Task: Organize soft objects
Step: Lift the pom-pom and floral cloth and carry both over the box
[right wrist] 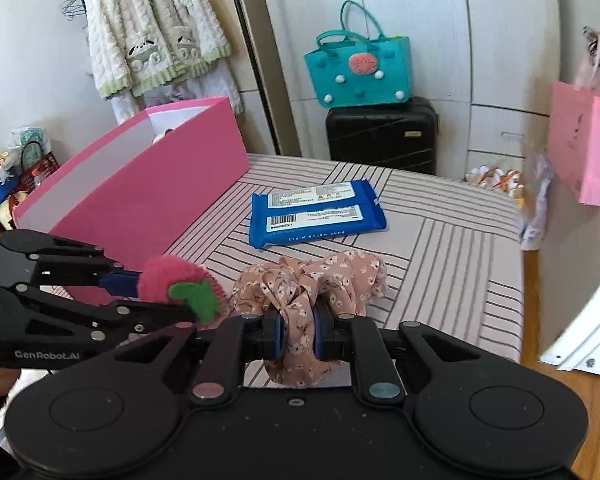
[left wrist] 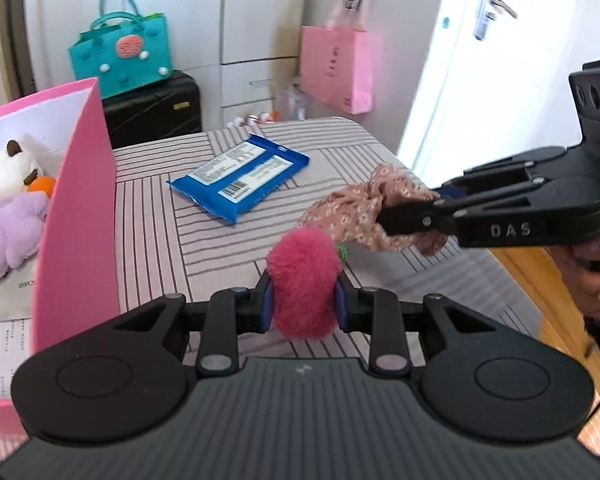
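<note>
Pink fur fills my left tool [left wrist: 303,298]: it is clenched on a fluffy strawberry pom-pom [left wrist: 302,282], blue pads pressed in on both flanks. My right tool [right wrist: 298,334] is clamped on a floral fabric scrunchie [right wrist: 312,280], the cloth bunched between its pads and spilling out ahead. Both soft things hang clear of the striped bed cover [left wrist: 204,248], side by side.

I judge this to be the carry step: two items picked, neither yet stowed. The open pink box [left wrist: 78,216] stands on the bed to my left, so the next move calls for swinging each tool over its wall, the left one first since it is nearer, and letting go only once the item is above the opening. The tools are close together, so I would keep them from crossing.

A blue pack of wet wipes [right wrist: 318,214] lies flat on the bed beyond both tools, untouched.

Only the left wrist view looks into the box, where a white plush toy [left wrist: 10,172] and a lilac plush toy [left wrist: 8,236] already lie. Only the right wrist view shows the pom-pom's green felt leaf [right wrist: 196,298] clearly and the box's long outer side.
</note>
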A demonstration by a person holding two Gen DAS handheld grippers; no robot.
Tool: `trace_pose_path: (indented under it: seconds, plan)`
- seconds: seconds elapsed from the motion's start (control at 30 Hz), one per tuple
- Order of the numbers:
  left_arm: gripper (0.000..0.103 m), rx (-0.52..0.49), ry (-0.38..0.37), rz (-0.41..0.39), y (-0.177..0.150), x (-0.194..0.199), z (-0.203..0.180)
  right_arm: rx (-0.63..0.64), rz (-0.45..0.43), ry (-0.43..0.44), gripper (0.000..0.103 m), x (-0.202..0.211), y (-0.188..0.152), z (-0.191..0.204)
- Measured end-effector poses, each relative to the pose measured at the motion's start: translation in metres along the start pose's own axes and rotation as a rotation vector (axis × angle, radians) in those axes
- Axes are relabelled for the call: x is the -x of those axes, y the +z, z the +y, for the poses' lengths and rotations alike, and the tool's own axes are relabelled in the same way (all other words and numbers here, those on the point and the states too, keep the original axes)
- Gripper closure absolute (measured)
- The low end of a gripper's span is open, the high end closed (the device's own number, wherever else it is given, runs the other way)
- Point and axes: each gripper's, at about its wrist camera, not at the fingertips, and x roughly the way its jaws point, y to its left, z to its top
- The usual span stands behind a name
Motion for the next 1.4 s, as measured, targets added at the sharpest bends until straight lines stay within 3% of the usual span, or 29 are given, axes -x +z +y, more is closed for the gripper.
trace_pose_path:
  seconds: [0.23, 0.4, 0.6, 1.03, 1.2, 1.4]
  plan:
    - [0.075, -0.03, -0.08, 0.047, 0.0, 0.042, 0.006, 0.083, 0.009, -0.001, 0.085, 0.043, 0.0, 0.034]
    - [0.075, -0.114, -0.035, 0.023, 0.003, 0.077, 0.002, 0.14, 0.01, 0.024, 0.085, 0.067, 0.005, 0.06]
    - [0.075, -0.134, 0.031, -0.067, 0.007, 0.123, 0.013, 0.18, -0.012, 0.057, 0.083, 0.084, 0.013, 0.087]
    - [0.074, -0.044, 0.08, -0.089, 0.004, 0.174, 0.06, 0.323, -0.074, 0.132, 0.081, 0.086, 0.041, 0.145]
    - [0.074, -0.024, 0.107, -0.11, 0.003, 0.183, 0.084, 0.343, -0.075, 0.171, 0.081, 0.07, 0.055, 0.16]
    - [0.074, 0.091, 0.15, -0.151, -0.001, 0.193, 0.137, 0.336, -0.074, 0.191, 0.08, 0.041, 0.075, 0.17]
